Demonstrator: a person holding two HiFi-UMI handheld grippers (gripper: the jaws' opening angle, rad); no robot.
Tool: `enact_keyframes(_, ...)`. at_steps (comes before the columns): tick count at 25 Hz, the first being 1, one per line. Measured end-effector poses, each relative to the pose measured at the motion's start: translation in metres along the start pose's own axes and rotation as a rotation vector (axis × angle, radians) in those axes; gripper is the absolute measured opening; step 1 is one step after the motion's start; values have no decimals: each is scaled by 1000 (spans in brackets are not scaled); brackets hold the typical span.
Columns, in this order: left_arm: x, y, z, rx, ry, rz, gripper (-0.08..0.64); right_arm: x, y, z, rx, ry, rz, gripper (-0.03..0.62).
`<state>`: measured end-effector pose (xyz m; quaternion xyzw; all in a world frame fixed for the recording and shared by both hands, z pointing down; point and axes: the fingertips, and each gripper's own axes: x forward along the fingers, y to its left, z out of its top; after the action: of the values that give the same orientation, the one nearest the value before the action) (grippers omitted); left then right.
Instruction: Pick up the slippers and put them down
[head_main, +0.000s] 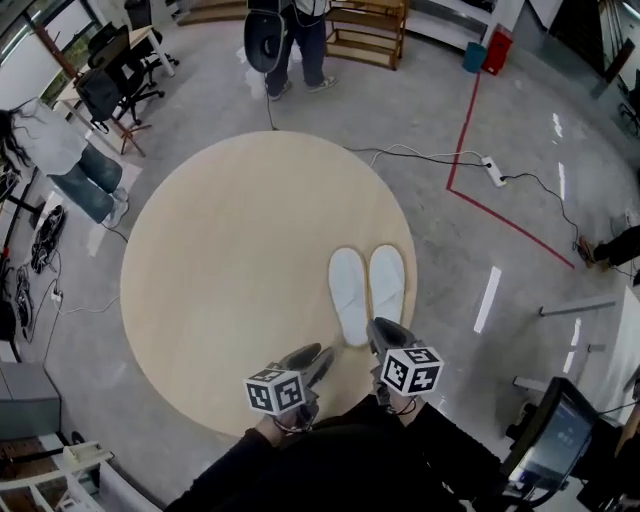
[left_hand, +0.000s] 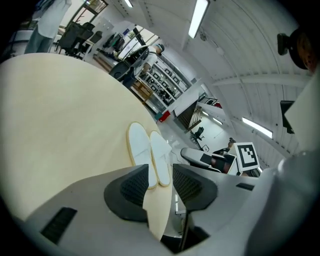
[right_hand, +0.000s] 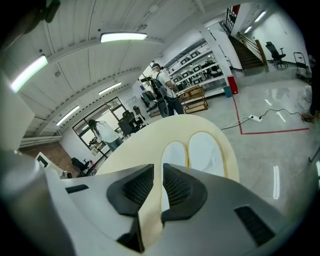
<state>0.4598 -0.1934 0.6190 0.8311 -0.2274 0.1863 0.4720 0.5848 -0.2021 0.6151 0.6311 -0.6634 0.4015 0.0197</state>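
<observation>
Two white slippers lie side by side, soles flat, on the round wooden table (head_main: 225, 260): the left slipper (head_main: 348, 295) and the right slipper (head_main: 387, 283). Both grippers hover over the table's near edge, short of the heels. My left gripper (head_main: 318, 356) is open with nothing between its pads. My right gripper (head_main: 380, 330) sits just behind the slippers' heels, its jaws only a narrow slit apart and empty. In the left gripper view the pair (left_hand: 149, 152) lies beyond the left gripper (left_hand: 160, 182). In the right gripper view both slippers (right_hand: 192, 150) lie ahead of the right gripper (right_hand: 156, 186).
A person (head_main: 298, 40) stands beyond the table by a wooden shelf (head_main: 368, 30). Another person (head_main: 60, 150) sits at the left near office chairs (head_main: 115, 75). A power strip and cable (head_main: 492, 172) and a red floor line (head_main: 500, 215) lie at the right. A monitor (head_main: 555, 435) stands at the bottom right.
</observation>
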Motion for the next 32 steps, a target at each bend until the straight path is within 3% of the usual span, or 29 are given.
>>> enact_keyframes(7,-56,37,-21,-68,-87,73,142,1,63,-30,-61,32,107,43)
enact_keyframes(9,-78,49,-21,-68,-114,72,62,7,92,-39,-70,37,164,24)
enact_keyframes(12,-102,57,-19,-72,-151,50,23,12,127,-49,-108,64,223,14)
enact_keyframes(18,-146,73,-32,-58,-155,81,24,1,182,-76,-245,81,214,15)
enact_keyframes(24,-182,93,-15,-67,-183,69,24,10,233,-91,-314,104,229,15)
enact_keyframes(27,-196,95,-8,-30,-201,65,23,10,250,-87,-334,79,237,15)
enact_keyframes(32,-230,98,-7,113,-217,90,25,2,277,-89,-352,20,246,15)
